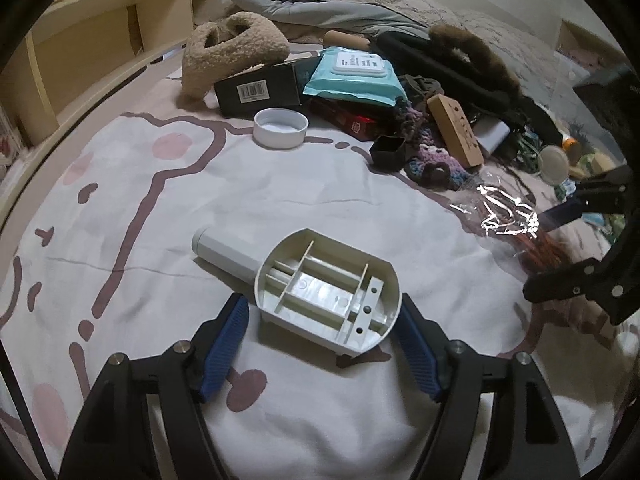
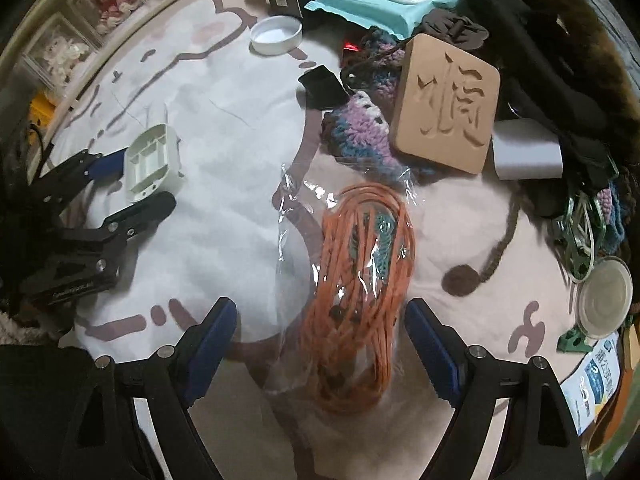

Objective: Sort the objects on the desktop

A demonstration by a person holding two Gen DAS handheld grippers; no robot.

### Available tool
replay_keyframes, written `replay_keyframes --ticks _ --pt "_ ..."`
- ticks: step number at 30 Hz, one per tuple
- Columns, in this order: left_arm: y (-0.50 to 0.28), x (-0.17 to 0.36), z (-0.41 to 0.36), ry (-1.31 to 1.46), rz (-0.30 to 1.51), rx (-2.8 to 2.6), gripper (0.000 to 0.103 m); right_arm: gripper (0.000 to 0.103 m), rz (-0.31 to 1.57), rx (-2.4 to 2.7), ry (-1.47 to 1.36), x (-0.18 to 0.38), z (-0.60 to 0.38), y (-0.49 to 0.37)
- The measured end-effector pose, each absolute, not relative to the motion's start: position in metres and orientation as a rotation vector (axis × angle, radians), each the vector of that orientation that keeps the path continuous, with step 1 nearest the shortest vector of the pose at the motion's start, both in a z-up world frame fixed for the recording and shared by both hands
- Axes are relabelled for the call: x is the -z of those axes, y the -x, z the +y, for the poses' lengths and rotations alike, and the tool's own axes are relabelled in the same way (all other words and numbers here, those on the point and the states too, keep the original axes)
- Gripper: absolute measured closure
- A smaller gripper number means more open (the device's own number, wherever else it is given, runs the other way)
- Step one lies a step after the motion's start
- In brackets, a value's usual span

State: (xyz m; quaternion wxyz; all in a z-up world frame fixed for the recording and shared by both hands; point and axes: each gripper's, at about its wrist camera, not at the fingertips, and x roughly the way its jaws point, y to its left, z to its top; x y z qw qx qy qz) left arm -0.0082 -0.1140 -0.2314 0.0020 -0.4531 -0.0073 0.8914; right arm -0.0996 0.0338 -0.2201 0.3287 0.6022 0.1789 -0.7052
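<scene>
The left tool [image 1: 320, 344] stands open on either side of the white plastic lint-roller holder [image 1: 328, 294], which lies on the patterned bedsheet [image 1: 240, 200] with its ribbed inside facing up; the blue pads [image 1: 226, 344] sit just beside its shell, and whether the right-hand one touches it cannot be told. Its one handle [image 1: 224, 254] points away to the upper left. From the right wrist view only the shell end of the holder shows, the handle hidden behind it.

The right tool [image 2: 320, 344] is open too, pointing steeply down at one clear plastic bag [image 2: 304, 240] that holds a coil of orange cord [image 2: 360, 292] and something teal and patterned (too creased over with glare to name). The bag lies between the pads without either pressing on it, and its lower end runs out of sight between the tool's arms.

Farther up the bed is a heap, much of it overlapped: one white lid [image 1: 281, 127], one teal wipes pack [image 1: 356, 76] resting on a black box [image 1: 258, 94], one red box [image 1: 348, 118] mostly buried under the pack, one small black cap [image 1: 387, 152], one carved wooden block [image 2: 450, 104] lying on purple-and-blue crochet work [image 2: 360, 136], and one fleece slipper [image 1: 228, 50]. Dark clothing with a fur trim [image 1: 472, 54] covers whatever is under it. At the right edge a round clear lid [image 2: 604, 298] and a printed packet [image 2: 596, 380] are cut off by the frame.
</scene>
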Motion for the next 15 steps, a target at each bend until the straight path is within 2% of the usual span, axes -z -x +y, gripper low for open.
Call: replay_keyframes --ticks 7,11,14,15 --pt "0.009 0.234 -0.113 1.427 -0.007 -2.823 0.029 0.018 0.495 1.869 -1.608 0.227 0.031 0.102" --pt "0.008 0.234 -0.11 1.42 0.018 -2.834 0.029 0.04 0.528 1.912 -1.613 0.228 0.036 0.103" --pt "0.007 0.234 -0.11 1.414 0.016 -2.84 0.03 0.052 0.506 1.939 -1.617 0.225 0.044 0.106" --pt "0.007 0.234 -0.11 1.413 0.018 -2.843 0.033 0.056 0.496 1.943 -1.617 0.224 0.046 0.107"
